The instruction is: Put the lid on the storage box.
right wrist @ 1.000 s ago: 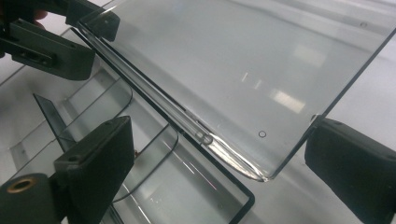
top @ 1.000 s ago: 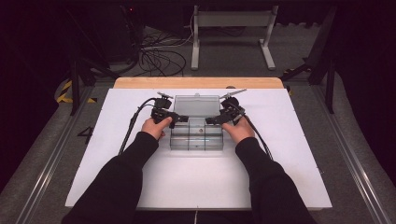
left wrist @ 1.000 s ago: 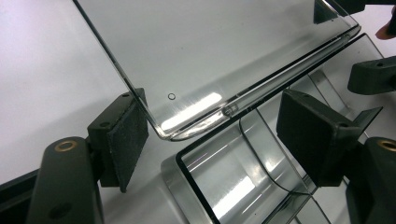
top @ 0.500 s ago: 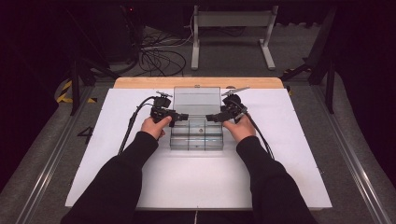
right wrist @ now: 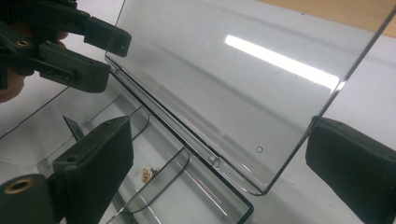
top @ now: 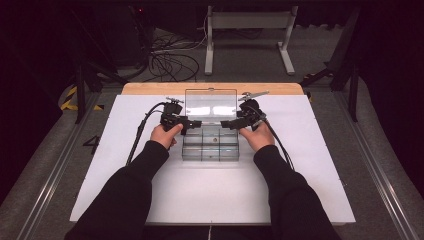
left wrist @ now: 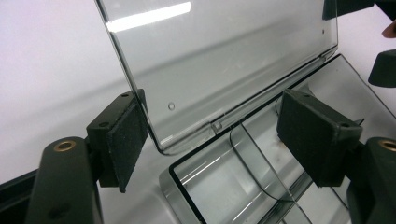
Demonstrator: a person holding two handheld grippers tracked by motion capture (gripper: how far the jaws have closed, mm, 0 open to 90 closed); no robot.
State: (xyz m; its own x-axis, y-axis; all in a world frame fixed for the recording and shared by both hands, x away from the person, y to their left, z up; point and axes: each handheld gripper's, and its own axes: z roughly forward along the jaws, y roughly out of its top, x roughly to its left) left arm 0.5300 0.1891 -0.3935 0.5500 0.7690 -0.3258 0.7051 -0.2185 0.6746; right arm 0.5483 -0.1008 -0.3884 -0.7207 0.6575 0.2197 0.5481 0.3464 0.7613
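High view: clear plastic box (top: 210,147) on the white worktop (top: 310,165), lid (top: 210,102) swung up and standing nearly upright behind the compartments. Left gripper (top: 195,123) at the lid's left edge, right gripper (top: 225,124) at its right edge, both low near the hinge, a hand behind each.

Left gripper view: jaws apart, wide. Left pad (left wrist: 122,140) touching or just off the lid's (left wrist: 219,60) outer edge, right pad (left wrist: 317,135) well clear of it, out over the open box (left wrist: 243,186). Nothing clamped. Hinge line running straight between the jaws, a curved divider (left wrist: 254,168) just below and ahead. Other gripper (left wrist: 373,37) far off, at the lid's opposite corner.

Right gripper view: jaws apart here too. Lid's (right wrist: 233,84) lower corner sitting between them, right pad (right wrist: 355,163) just beside the free edge, contact too close to call; left pad (right wrist: 100,163) well off, hanging over the compartments. No squeeze on anything. Small gold-coloured bits (right wrist: 149,173) in a compartment just inside the left pad. Curved divider (right wrist: 159,179) right beside them. Left gripper (right wrist: 100,51) up ahead, jaws apart on either side of the lid's far lower corner.
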